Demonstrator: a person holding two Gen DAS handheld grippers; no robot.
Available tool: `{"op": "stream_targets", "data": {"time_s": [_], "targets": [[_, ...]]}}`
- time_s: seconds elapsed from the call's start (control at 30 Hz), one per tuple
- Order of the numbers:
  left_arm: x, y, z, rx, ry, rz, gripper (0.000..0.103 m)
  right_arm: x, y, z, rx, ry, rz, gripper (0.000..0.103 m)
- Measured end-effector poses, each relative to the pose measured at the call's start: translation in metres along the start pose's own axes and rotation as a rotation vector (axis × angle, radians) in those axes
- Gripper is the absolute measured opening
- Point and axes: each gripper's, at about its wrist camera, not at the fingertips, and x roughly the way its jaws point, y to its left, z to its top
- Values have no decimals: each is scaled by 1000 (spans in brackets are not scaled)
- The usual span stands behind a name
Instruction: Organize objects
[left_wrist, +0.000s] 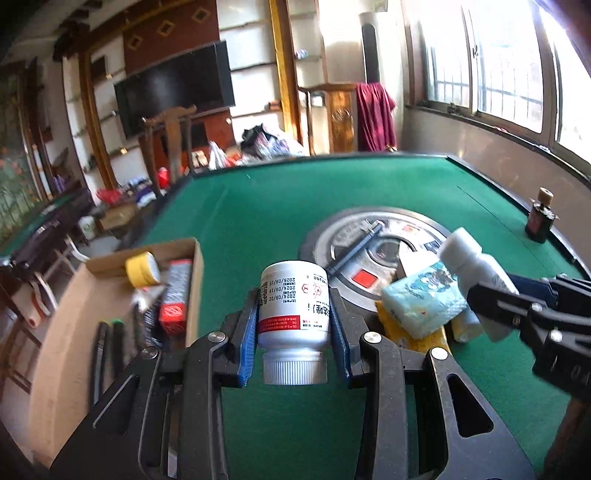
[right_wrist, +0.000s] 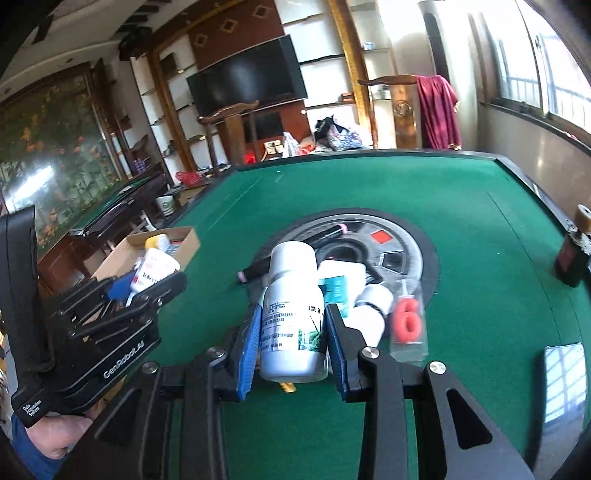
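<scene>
The green table (left_wrist: 280, 206) carries the whole job, with a round centre plate (left_wrist: 373, 236) in its middle. At its left edge sits the cardboard box (left_wrist: 110, 258), which already contains a yellow tape roll (left_wrist: 142, 269), a red-and-grey carton (left_wrist: 177, 295) and some dark pens (left_wrist: 109, 343); this portion of the sorting appears done. A loose pile remains on and beside the centre plate: a blue tissue pack (left_wrist: 421, 302), a long pen (right_wrist: 291, 254), a teal-printed white box (right_wrist: 338, 284), a small white bottle (right_wrist: 371, 310) and a clear pack with a red "6" candle (right_wrist: 406, 321). A dark bottle (left_wrist: 540, 218) stands apart at the far right edge. The left gripper (left_wrist: 293, 325) is clamped on a white jar (left_wrist: 293, 310), held upside down above the table, just beside the box. The right gripper (right_wrist: 291, 336) is clamped on a tall white bottle (right_wrist: 291, 317), held over the pile. Judged from this layout, the task is roughly midway: two items are in transit and at least five remain loose.
</scene>
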Motion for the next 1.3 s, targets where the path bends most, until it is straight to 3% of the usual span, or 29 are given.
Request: {"op": "stream_targets", "data": {"time_s": [0.93, 1.3], "targets": [[-21, 14, 5, -2, -91, 53, 34, -4, 31, -5, -10, -14, 45, 34], [-33, 60, 11, -112, -110, 90, 34, 4, 68, -9, -29, -2, 76, 34]]}}
